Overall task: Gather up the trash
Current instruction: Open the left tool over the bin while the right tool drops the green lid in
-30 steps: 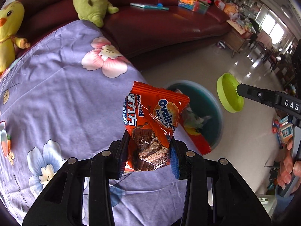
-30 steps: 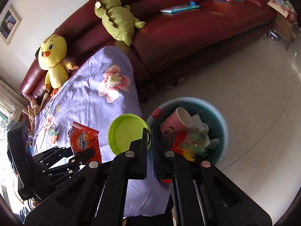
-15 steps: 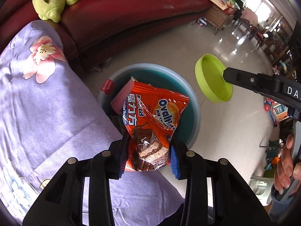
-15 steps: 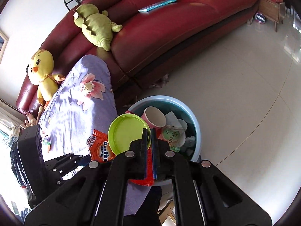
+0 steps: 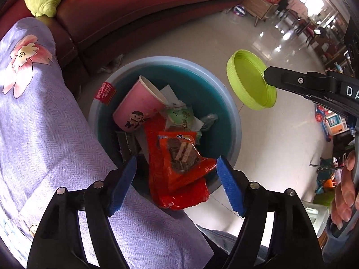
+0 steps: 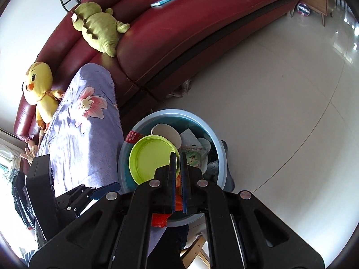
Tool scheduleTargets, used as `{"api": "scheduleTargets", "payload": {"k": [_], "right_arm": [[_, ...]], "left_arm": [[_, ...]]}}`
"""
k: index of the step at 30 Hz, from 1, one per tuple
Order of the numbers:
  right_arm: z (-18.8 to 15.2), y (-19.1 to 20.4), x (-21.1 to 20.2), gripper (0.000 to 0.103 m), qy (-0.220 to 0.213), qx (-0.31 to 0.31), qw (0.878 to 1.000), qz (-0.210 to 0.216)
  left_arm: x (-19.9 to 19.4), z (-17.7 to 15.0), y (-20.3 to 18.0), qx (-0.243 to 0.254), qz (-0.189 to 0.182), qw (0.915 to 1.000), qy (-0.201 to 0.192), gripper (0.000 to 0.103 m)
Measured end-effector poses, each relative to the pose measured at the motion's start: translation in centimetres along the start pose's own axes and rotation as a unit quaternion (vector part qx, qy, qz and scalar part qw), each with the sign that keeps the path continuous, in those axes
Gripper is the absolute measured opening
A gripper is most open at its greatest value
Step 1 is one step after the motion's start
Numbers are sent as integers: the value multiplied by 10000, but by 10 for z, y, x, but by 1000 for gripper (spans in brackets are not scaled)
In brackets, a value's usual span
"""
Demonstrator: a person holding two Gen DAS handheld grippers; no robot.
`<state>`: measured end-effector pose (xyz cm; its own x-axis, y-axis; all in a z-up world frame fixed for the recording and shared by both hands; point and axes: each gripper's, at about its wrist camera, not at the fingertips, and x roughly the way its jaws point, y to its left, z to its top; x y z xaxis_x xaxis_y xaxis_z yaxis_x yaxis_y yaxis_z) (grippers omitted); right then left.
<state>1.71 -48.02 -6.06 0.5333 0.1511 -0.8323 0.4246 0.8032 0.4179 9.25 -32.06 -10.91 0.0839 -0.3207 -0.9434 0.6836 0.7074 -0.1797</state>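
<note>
My left gripper (image 5: 176, 168) is open above a round blue trash basin (image 5: 233, 112) on the floor. An orange Ovaltine snack wrapper (image 5: 181, 157) lies free in the basin, on another red wrapper, beside a pink paper cup (image 5: 136, 109) and crumpled papers. My right gripper (image 6: 178, 157) is shut on the rim of a lime green lid (image 6: 150, 159) and holds it above the basin (image 6: 215, 143). The lid also shows in the left wrist view (image 5: 249, 83), held right of the basin.
A table with a purple flowered cloth (image 5: 40, 121) stands left of the basin. A dark red sofa (image 6: 179, 29) runs behind, with a green plush (image 6: 98, 29) and a yellow chick plush (image 6: 40, 85). Shiny tiled floor (image 6: 280, 103) lies to the right.
My left gripper opened and let go of the Ovaltine wrapper, which dropped into the basin. My right gripper carried the green lid closer over the basin.
</note>
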Motion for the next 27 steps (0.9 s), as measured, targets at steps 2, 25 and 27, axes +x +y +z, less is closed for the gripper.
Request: {"api": "scheduleTargets", "payload": {"k": [2, 25, 27], "right_arm": [[1, -1, 4, 4, 28, 15, 10000, -21], [5, 6, 58, 42, 505, 48, 9985, -211], [5, 4, 55, 58, 500, 106, 9984, -222]], "left_arm": [[-1, -2, 2, -47, -26, 10000, -3, 76], [-35, -6, 30, -168, 210, 9986, -454, 87], [-36, -6, 30, -175, 187, 9987, -444, 87]]}}
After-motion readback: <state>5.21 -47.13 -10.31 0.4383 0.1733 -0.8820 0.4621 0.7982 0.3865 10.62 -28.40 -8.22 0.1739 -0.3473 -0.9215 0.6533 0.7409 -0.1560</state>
